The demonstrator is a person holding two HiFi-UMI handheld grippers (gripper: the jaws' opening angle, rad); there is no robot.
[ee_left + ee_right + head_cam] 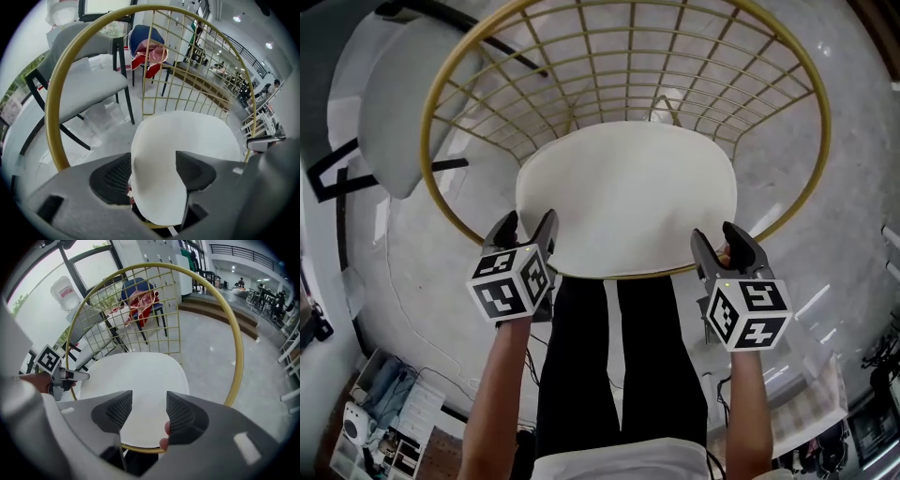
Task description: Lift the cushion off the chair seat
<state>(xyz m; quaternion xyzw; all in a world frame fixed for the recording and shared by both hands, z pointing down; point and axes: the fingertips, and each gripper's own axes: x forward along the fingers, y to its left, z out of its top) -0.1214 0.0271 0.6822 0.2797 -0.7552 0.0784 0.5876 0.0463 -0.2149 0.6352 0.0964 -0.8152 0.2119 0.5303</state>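
A white oval cushion [628, 197] lies on the seat of a round gold wire chair [816, 122]. My left gripper [528, 225] hovers at the cushion's front left edge, jaws open. In the left gripper view the cushion [187, 136] shows between the spread fingers of the left gripper [152, 168], and the pads do not press on it. My right gripper [717, 239] is at the front right edge, also open. In the right gripper view the cushion [136, 380] and the gold rim [236, 343] lie beyond the right gripper [149, 411], with nothing gripped.
A grey chair [394, 103] stands to the left of the gold chair. A blue chair with red cloth [140, 298] stands behind it. The person's legs in black trousers [619, 356] are just in front of the seat. Loose items [384, 422] lie on the floor at lower left.
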